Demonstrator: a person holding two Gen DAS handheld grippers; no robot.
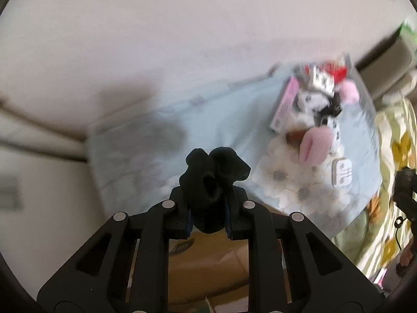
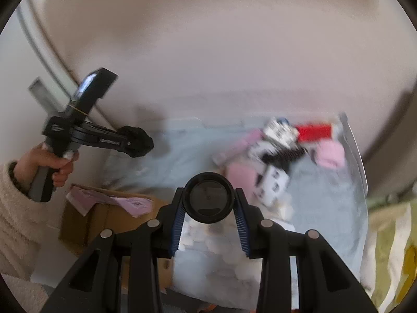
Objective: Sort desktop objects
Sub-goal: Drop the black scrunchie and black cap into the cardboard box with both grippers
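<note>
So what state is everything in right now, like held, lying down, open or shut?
Left gripper: shut on the black cloth.
Black cloth: bunched up, held off the table.
Right gripper: shut on the round black lid.
Round black lid: held, flat face toward the camera.
Spotted plush toy: lying on the blue cloth.
White earbud case: lying shut beside the toy.
Cardboard box: open, pink papers on top.

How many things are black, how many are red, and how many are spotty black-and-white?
Black: 2, the crumpled black cloth in the left gripper and the round black cap in the right gripper
Red: 1, the red packet
Spotty black-and-white: 1, the plush toy
Total: 4
</note>
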